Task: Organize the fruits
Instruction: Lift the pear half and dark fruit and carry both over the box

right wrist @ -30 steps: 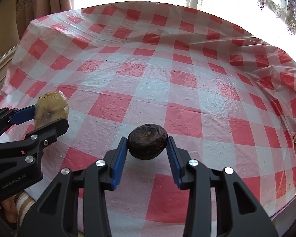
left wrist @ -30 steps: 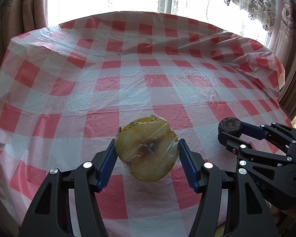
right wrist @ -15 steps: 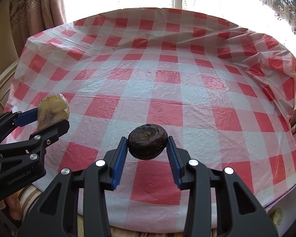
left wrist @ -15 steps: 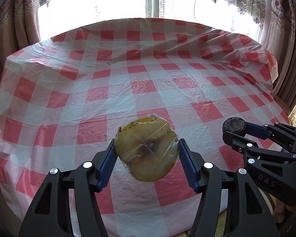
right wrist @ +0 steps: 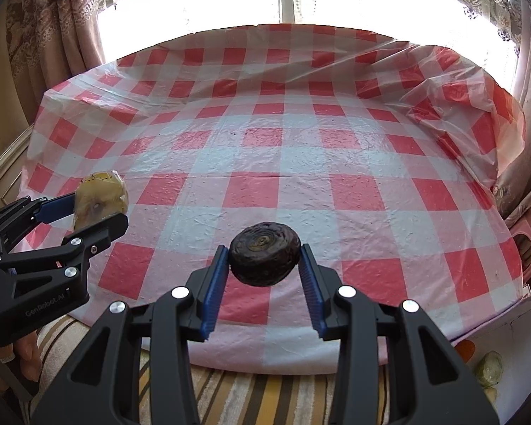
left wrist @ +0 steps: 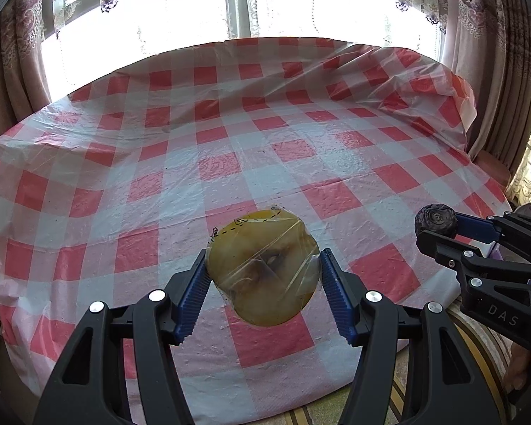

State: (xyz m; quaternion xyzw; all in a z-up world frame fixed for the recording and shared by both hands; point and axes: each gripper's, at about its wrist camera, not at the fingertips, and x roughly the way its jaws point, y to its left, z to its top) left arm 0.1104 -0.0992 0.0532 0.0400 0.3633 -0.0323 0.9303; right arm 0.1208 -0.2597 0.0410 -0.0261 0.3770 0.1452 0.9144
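My left gripper (left wrist: 263,279) is shut on a yellow fruit wrapped in clear film (left wrist: 263,269), held in the air over the near edge of the table. My right gripper (right wrist: 263,265) is shut on a dark wrinkled round fruit (right wrist: 263,253), also held above the near table edge. In the left wrist view the right gripper (left wrist: 439,228) with the dark fruit (left wrist: 435,217) is at the right. In the right wrist view the left gripper (right wrist: 99,209) with the yellow fruit (right wrist: 101,196) is at the left.
The table (left wrist: 230,134) wears a red and white checked cloth under clear plastic, rumpled at the far right corner (right wrist: 478,81). Curtains and a bright window stand behind. A striped rug (right wrist: 283,396) lies below the near edge. A small wrapped fruit (right wrist: 490,372) lies low at the right.
Both grippers have pulled back from the table with their fruits still held. The table now looks smaller and farther, and the floor rug shows below its near edge.
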